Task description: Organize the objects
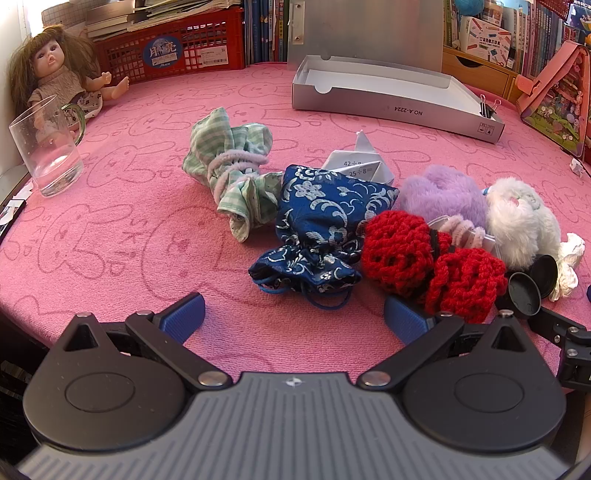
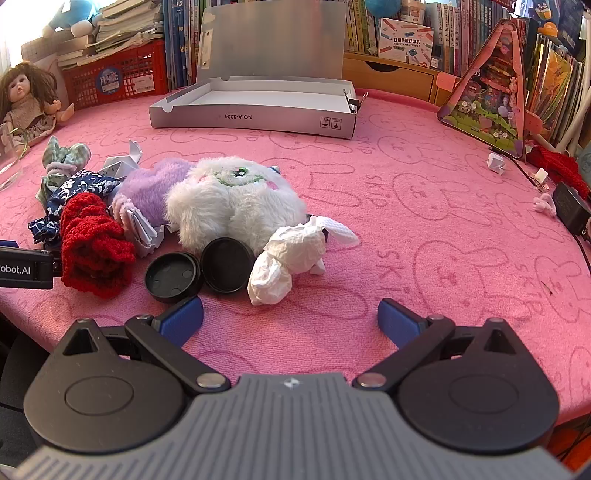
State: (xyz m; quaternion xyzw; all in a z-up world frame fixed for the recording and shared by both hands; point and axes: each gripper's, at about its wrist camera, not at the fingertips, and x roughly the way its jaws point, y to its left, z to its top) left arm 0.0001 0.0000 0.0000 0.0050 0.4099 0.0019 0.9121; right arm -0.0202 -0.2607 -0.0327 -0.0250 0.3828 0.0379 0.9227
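2 grippers, left (image 1: 293,314) and right (image 2: 291,314), both spread and empty, hang at the table's near edge. The pile (image 1: 369,229) lies just ahead, the open box (image 2: 258,107) well behind — I'd pinch 1 soft piece at its middle, probably the red knit (image 1: 432,262). Pink mat (image 2: 424,229), crowded bookshelves (image 2: 461,33) behind.

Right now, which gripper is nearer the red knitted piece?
Left. The left gripper has its right fingertip right beside the red knitted piece. The right gripper sits further to the right, open before the crumpled tissue.
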